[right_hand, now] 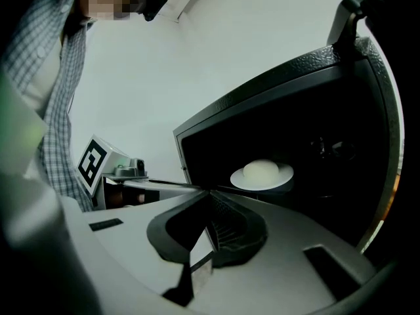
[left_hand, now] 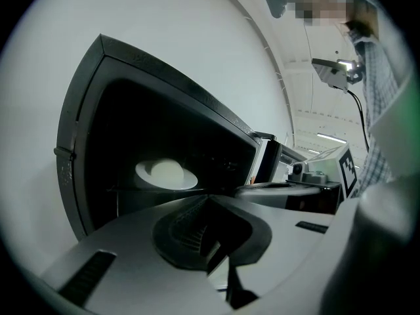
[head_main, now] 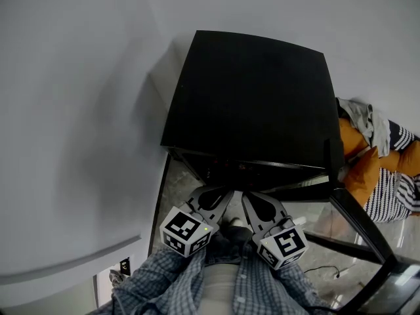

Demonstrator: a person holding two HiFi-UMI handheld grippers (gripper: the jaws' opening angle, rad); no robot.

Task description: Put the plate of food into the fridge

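The left claw (head_main: 214, 198) is closed, its ribbed pads meeting tip to tip with nothing between them. The right claw (head_main: 254, 206) is closed and empty in the same way. The two sit side by side and near each other, just below the front top edge of the black fridge (head_main: 249, 97), and both point into its open front.

The fridge is the largest thing here. It stands against a pale wall (head_main: 72, 110) that runs close along its left side. Its door (head_main: 357, 225) is swung out to the right, and its long edge reaches toward the lower right corner of the head view. The dark opening stands wide before both claws, framed by the fridge's textured rim.

A heap of orange and striped cloth (head_main: 380, 166) lies on the right, beyond the door. The person's checked shirt (head_main: 216, 281) fills the bottom of the head view behind the claws.

The white plate (left_hand: 166, 174), with a pale rounded mound of food on it, rests on a shelf inside the fridge, clear of both claws. From the right gripper view it sits just above and beyond the closed claw tips.
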